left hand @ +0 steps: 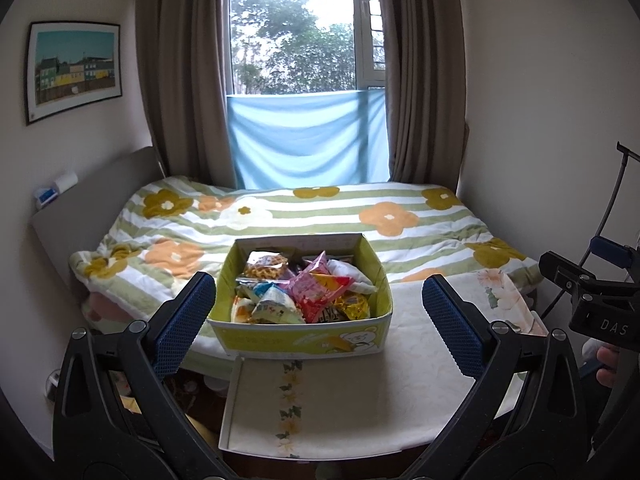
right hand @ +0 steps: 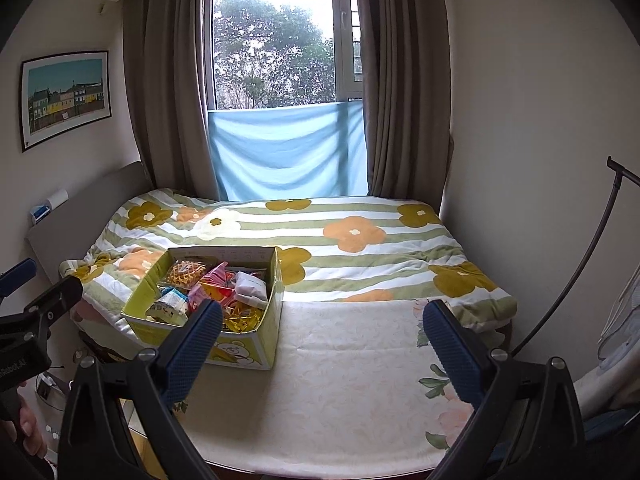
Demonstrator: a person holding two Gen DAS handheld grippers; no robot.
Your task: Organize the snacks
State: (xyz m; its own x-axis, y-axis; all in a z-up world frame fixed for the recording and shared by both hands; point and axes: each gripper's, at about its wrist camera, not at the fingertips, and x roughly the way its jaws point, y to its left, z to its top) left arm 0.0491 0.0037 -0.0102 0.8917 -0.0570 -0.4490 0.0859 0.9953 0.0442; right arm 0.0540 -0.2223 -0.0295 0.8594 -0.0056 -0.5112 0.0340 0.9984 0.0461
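Both tongs empty, jaws spread wide: left gripper (left hand: 320, 316) and right gripper (right hand: 324, 346) hover above the table (right hand: 340, 392). Snack box (left hand: 300, 336), green cardboard w/ bear print, sits dead ahead between my left fingers, touching neither; from the right tongs it lies ahead-left, behind the left fingertip (right hand: 196, 340). Snack packets (left hand: 296, 296) fill it, piled loose.

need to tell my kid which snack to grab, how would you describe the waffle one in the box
On the table at the foot of the bed stands a yellow-green box full of snack packets. The waffle packet lies at its far left corner, clear-wrapped, the only one showing a golden grid pattern.
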